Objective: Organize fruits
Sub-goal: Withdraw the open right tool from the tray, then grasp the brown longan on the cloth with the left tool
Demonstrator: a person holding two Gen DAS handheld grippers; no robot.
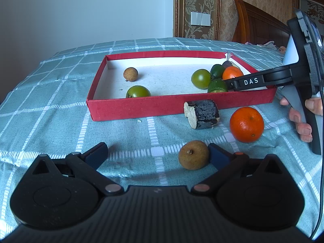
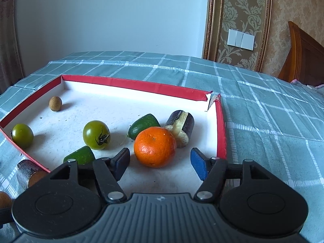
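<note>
The right claw [image 2: 160,162] gapes around the orange [image 2: 155,147], apparently untouched; the left claw [image 1: 158,155] stands wide, empty.

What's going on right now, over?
Right gripper open, orange released in box. Left gripper open, brown fruit beside one finger. Nothing blocking.

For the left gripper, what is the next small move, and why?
Probably close the left gripper on the brown fruit. Its jaws stand open with that fruit beside the right pad, still on the cloth outside the red box. The right gripper is open over the box, the orange lying free before it, so that side looks done.
</note>
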